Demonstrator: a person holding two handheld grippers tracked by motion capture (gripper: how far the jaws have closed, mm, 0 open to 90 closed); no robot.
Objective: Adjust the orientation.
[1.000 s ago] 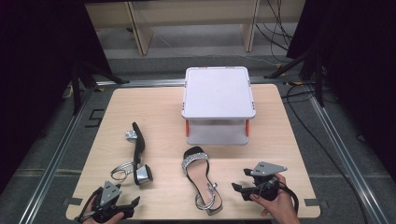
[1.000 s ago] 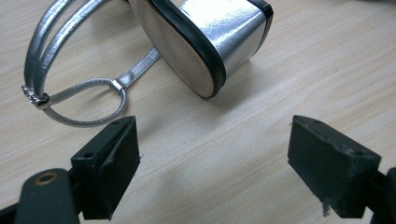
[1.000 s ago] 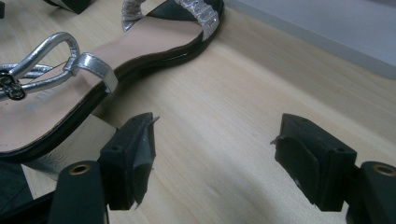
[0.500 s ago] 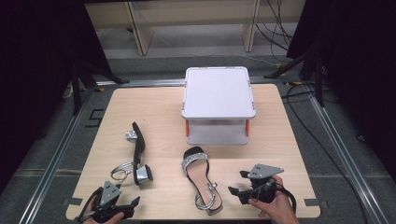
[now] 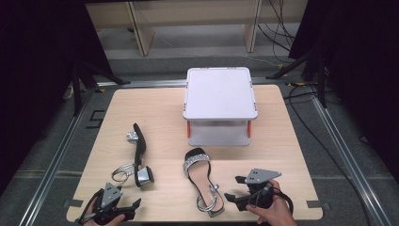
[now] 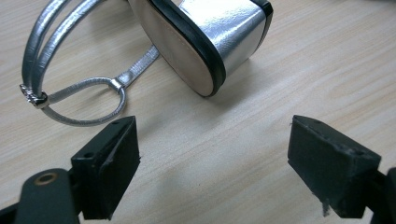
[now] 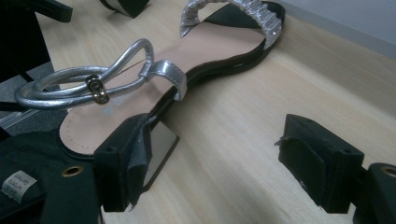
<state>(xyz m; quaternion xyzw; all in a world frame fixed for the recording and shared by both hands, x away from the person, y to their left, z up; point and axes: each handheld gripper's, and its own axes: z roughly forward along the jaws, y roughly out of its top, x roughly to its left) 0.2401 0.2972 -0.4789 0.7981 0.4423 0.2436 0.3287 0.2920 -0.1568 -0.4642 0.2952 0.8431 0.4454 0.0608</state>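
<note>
The upright sandal (image 5: 201, 176) lies lengthwise, toe far, heel near (silver straps, tan insole, block heel). Just right, the right gripper (image 5: 235, 188) gapes wide, holding nothing.

pale wood table (image 5: 155, 106), white box (image 5: 220, 94) with orange legs, two silver-strapped sandals, upright one (image 5: 201, 178) tan insole and black edge, tipped one (image 5: 138, 153) black sole, silver heel, black grippers
</note>
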